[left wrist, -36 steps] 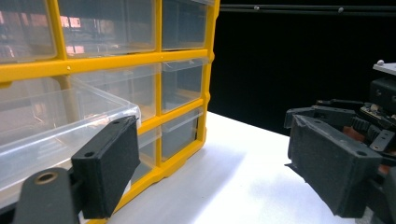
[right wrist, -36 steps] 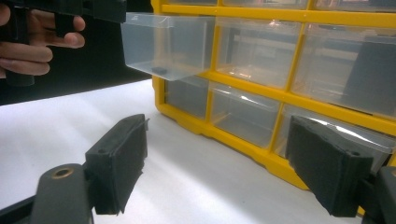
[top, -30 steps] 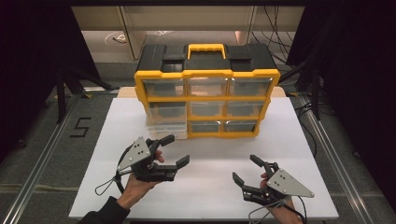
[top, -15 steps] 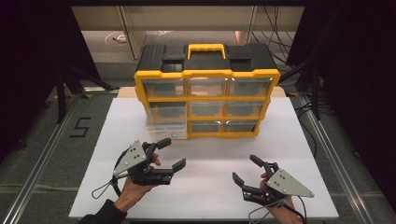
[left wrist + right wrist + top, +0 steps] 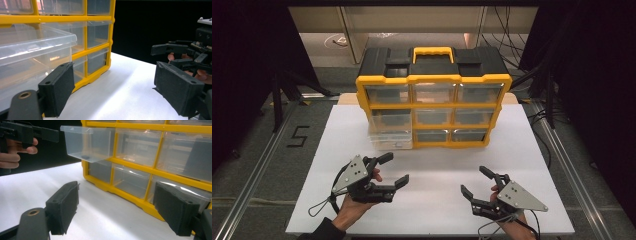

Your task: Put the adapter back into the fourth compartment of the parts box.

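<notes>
Here your left gripper (image 5: pixel 394 170) hovers over the near left part of the white table (image 5: pixel 437 165), its jaws spread wide apart with nothing between them, pointing toward the organizer. Just beyond it, the clear drawer (image 5: pixel 390 132) at the left of the middle row stands pulled out of the yellow organizer (image 5: pixel 433 102), well forward of the other drawer fronts. In the left gripper view that drawer (image 5: pixel 32 50) sits close above your left jaw, apart from it. The organizer stands upright at the back middle of the table, its black top and yellow handle (image 5: pixel 433 51) facing up. To the right, your right gripper (image 5: pixel 476 182) rests low near the front edge, jaws likewise wide apart and holding nothing, well short of the organizer.
</notes>
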A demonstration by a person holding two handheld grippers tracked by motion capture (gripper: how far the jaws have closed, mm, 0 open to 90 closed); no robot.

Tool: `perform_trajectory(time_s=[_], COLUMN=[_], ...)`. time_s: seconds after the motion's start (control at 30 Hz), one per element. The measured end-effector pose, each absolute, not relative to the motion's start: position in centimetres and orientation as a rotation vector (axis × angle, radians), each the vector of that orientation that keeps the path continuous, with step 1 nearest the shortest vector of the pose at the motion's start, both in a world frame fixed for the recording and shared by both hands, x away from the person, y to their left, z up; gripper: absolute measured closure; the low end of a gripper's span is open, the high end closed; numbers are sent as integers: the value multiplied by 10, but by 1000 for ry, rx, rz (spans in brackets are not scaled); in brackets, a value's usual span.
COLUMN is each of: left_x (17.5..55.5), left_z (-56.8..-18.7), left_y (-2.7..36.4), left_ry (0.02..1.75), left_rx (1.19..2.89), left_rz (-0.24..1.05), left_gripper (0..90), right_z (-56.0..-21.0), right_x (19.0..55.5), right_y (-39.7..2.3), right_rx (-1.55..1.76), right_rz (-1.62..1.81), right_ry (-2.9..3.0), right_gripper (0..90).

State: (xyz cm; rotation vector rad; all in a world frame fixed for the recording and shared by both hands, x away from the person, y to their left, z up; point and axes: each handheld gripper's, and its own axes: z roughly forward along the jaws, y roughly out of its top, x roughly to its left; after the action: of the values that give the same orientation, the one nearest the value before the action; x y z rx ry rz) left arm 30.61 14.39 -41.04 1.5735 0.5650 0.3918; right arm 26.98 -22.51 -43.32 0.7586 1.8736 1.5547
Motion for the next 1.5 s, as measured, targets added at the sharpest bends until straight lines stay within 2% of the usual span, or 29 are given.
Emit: perform_trajectory(time_s=[0.83,1.5], left_x=[297,298], left_z=[-433,-432], left_y=[141,140], left_ry=[592,583], left_rx=[1615,1614], left_rz=[398,399], left_gripper=[164,164], right_z=[-433,-433], right_x=[270,270], right_y=[-225,-225], right_rx=[758,755], right_rz=[1553,1557], right_ry=[1875,1872], right_gripper=[218,218])
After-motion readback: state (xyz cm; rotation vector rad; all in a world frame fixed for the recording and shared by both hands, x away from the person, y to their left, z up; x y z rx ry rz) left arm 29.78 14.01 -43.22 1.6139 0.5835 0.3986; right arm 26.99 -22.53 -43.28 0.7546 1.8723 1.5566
